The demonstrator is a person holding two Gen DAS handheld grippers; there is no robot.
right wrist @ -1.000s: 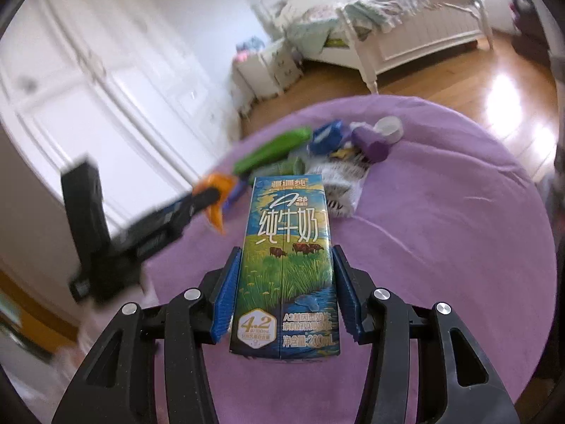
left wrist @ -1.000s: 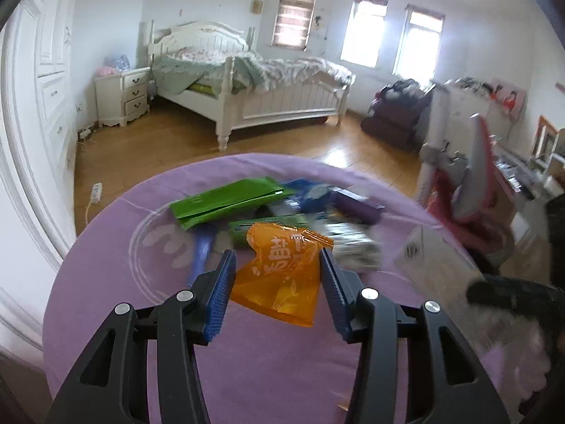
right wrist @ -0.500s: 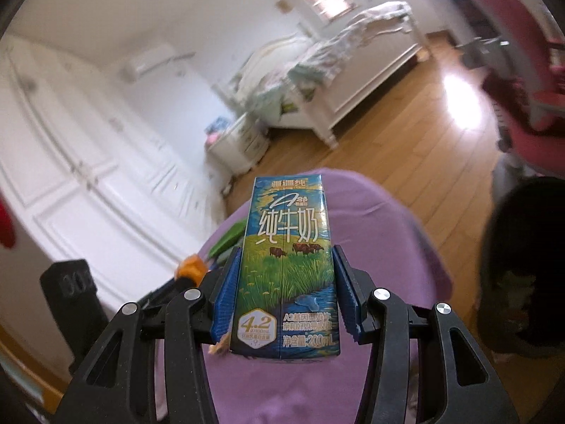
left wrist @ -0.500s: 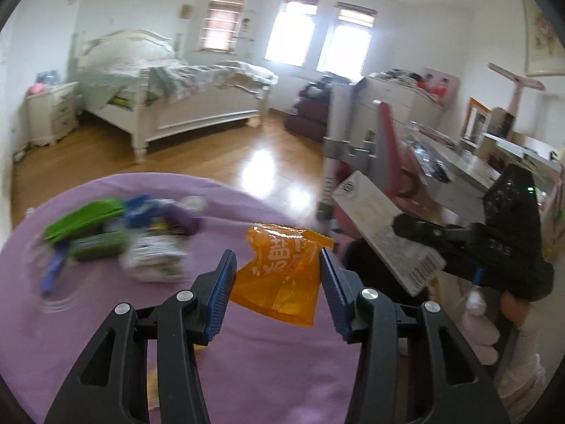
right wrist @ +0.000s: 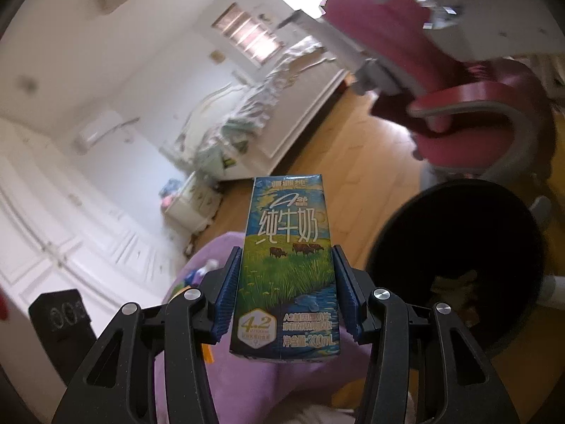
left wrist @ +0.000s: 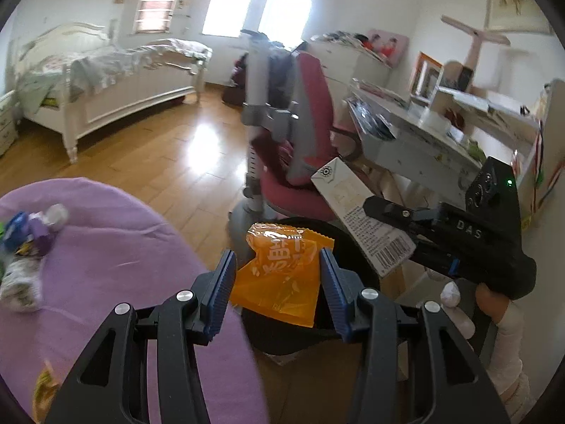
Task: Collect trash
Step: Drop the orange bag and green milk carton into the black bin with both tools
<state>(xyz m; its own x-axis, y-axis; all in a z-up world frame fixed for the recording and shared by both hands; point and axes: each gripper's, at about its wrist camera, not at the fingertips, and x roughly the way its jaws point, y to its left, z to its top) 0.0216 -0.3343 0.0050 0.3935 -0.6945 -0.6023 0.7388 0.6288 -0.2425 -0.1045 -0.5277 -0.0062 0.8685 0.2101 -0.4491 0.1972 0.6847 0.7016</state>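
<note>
**Both grippers arriving over the bin with trash in hand**

Bedroom floor and a purple-covered table (left wrist: 106,247) are framing the scene, with a black bin (right wrist: 459,247) standing just past the table's edge. The orange snack wrapper (left wrist: 279,275) is being pinched between the ribbed blue pads of the left gripper (left wrist: 275,282), jaws partly closed on it, and it is now hanging over the bin's dark mouth instead of over the table, where it was a second ago. The milk carton (right wrist: 287,265) is being clamped upright in the right gripper (right wrist: 286,296), jaws set to the carton's width; the bin is now showing just to its right, whereas earlier the pile of litter lay beyond it. In the left view the carton's white back (left wrist: 360,219) is reaching in over the bin's far rim.

Both hands have swung away from the table, so the carry seems nearly done and letting go looks like the next step. More litter (left wrist: 24,240) is still lying on the table, so the job is not finished. A pink chair (left wrist: 303,148) is standing behind the bin.
</note>
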